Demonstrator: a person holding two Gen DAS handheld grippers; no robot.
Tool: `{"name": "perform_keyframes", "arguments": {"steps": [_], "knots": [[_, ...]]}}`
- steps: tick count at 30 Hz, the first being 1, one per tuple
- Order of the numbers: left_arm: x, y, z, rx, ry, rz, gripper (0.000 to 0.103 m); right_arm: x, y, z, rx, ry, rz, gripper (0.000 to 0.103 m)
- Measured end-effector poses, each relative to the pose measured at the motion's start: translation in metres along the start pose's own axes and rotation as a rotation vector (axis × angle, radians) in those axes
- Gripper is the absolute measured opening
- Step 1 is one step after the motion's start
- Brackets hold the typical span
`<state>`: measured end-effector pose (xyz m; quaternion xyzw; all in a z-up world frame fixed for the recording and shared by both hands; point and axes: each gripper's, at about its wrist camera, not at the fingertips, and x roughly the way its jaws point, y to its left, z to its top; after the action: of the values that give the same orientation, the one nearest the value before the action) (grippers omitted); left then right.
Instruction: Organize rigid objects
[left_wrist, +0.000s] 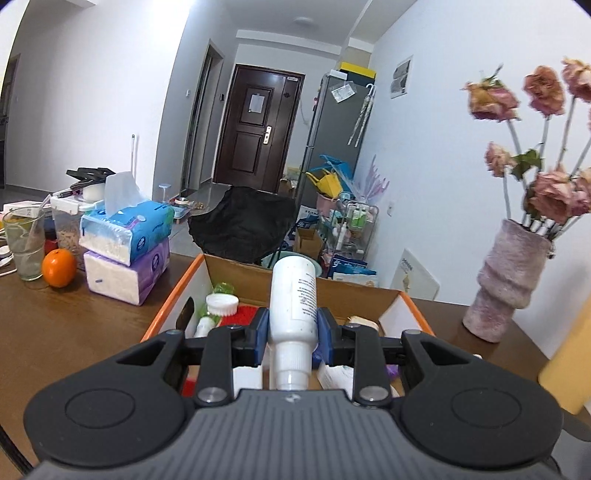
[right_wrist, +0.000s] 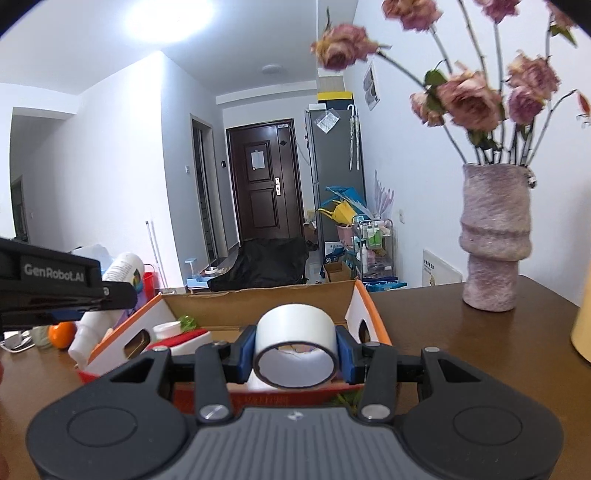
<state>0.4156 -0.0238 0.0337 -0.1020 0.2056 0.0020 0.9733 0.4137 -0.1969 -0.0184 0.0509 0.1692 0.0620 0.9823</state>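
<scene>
My left gripper (left_wrist: 292, 326) is shut on a white plastic bottle (left_wrist: 293, 295), held cap toward the camera above the open cardboard box (left_wrist: 236, 269) with orange-edged flaps. My right gripper (right_wrist: 295, 345) is shut on a roll of white tape (right_wrist: 295, 334), held above the near end of the same box (right_wrist: 258, 299). Inside the box lie a white round lid (left_wrist: 221, 303), a green item (left_wrist: 224, 287), a red item (left_wrist: 242, 315) and other small things. The left gripper body (right_wrist: 55, 284) with its bottle (right_wrist: 123, 269) shows at the left of the right wrist view.
On the brown table (left_wrist: 74, 332) stand two stacked tissue packs (left_wrist: 125, 245), an orange (left_wrist: 59, 267), a glass (left_wrist: 26, 243) and a pink vase with dried flowers (left_wrist: 506, 280). A yellow object (left_wrist: 569, 362) is at the right edge. A black chair (left_wrist: 243, 225) stands beyond the table.
</scene>
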Motion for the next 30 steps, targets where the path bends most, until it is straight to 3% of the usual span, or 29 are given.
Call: {"name": "perform_keyframes", "arguments": {"steps": [11, 13, 14, 15, 16, 17, 18, 30], "knots": [[0.082, 0.004, 0.019, 0.036, 0.059, 0.058, 0.029, 0.084, 0.005, 0.014, -0.071, 0.06, -0.007, 0.043], [0.09, 0.005, 0.019, 0.048, 0.066, 0.059, 0.032, 0.091, 0.004, 0.014, -0.077, 0.075, -0.011, 0.047], [0.09, 0.006, 0.019, 0.057, 0.063, 0.057, 0.04, 0.093, 0.003, 0.013, -0.081, 0.084, -0.015, 0.055], [0.09, 0.007, 0.019, 0.065, 0.059, 0.065, 0.055, 0.093, 0.002, 0.013, -0.083, 0.091, -0.016, 0.061], [0.087, 0.008, 0.02, 0.07, 0.049, 0.081, 0.065, 0.092, 0.001, 0.013, -0.083, 0.092, -0.017, 0.077], [0.084, 0.009, 0.021, 0.071, 0.035, 0.095, 0.085, 0.09, 0.0, 0.013, -0.081, 0.087, -0.022, 0.095], [0.079, 0.01, 0.022, 0.067, 0.015, 0.109, 0.101, 0.085, 0.0, 0.014, -0.078, 0.073, -0.031, 0.101], [-0.015, 0.014, 0.024, 0.116, -0.093, 0.106, 0.103, -0.001, -0.009, 0.028, -0.085, 0.004, -0.05, 0.103]]}}
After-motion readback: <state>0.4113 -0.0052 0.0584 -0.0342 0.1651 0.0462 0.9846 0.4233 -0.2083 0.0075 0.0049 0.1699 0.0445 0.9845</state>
